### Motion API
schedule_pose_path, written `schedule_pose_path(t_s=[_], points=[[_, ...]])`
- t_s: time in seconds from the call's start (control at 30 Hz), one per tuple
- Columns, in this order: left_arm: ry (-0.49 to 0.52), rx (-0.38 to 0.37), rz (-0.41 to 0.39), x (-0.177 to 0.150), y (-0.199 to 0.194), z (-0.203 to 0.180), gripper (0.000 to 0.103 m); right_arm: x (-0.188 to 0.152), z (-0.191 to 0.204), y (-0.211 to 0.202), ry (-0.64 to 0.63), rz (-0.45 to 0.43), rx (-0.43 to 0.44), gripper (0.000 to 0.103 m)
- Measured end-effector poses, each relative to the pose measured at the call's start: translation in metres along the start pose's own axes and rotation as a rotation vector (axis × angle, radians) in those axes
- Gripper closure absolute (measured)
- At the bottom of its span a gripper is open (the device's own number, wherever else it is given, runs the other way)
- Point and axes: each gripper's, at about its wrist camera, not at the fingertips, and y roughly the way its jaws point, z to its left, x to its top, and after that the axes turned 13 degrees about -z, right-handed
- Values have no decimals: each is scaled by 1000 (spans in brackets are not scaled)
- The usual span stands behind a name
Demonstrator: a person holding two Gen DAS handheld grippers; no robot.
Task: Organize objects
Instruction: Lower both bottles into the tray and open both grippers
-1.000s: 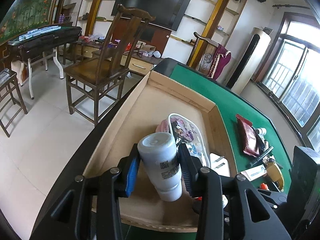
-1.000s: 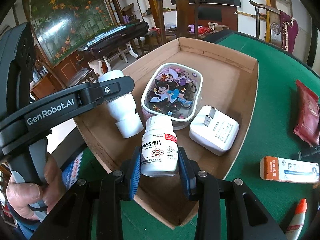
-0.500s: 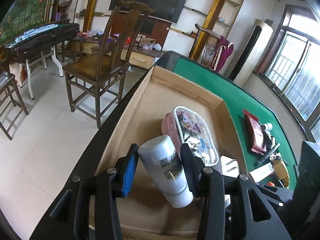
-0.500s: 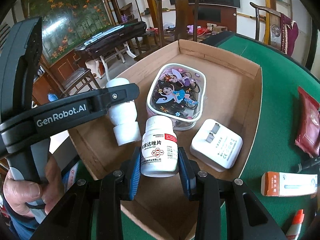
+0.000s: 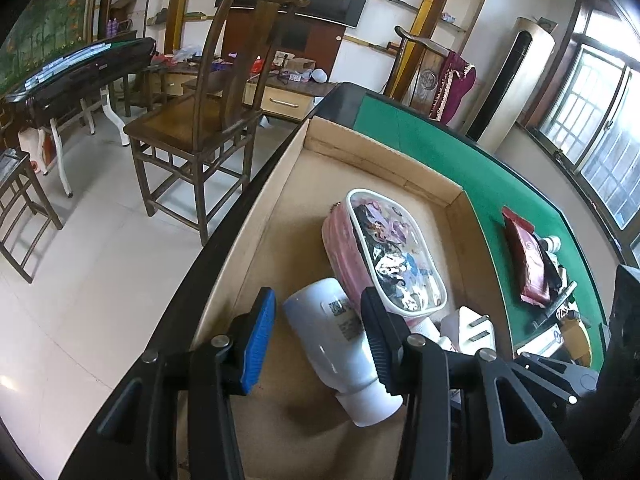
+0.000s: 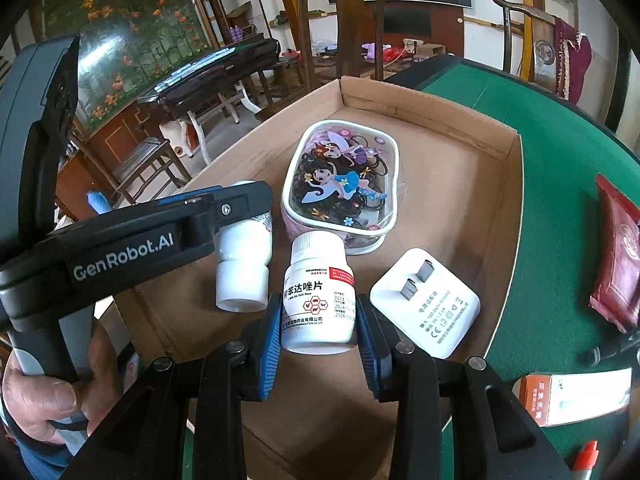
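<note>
My left tool [image 5: 318, 342] stands loose around the white tube [image 5: 340, 350] lying in the box [image 5: 384, 158], while my right tool [image 6: 318, 346] clamps the pill bottle [image 6: 318, 298] above the box's near edge, where a slip would knock the charger [image 6: 426, 304].

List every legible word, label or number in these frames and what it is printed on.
"GenRobot.AI": black left gripper arm.
"阿苯达唑片": white pill bottle; smaller print blurred.
White square charger plug: print too small.
Orange-and-white carton: characters blurred.
White plastic bottle: code label unreadable.
</note>
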Motion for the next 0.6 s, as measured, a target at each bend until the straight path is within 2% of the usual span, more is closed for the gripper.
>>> schedule_pose_path(t_s=[0.13, 0.27, 0.6], points=[[-18, -12, 1, 1, -1, 2, 59, 1, 0, -3, 8, 2, 5, 64], [-48, -25, 3, 0, -7, 5, 58, 2, -1, -13, 21, 0, 25, 58], [-49, -37, -10, -4, -31, -18, 58, -4, -13, -66, 47, -77, 53, 58]])
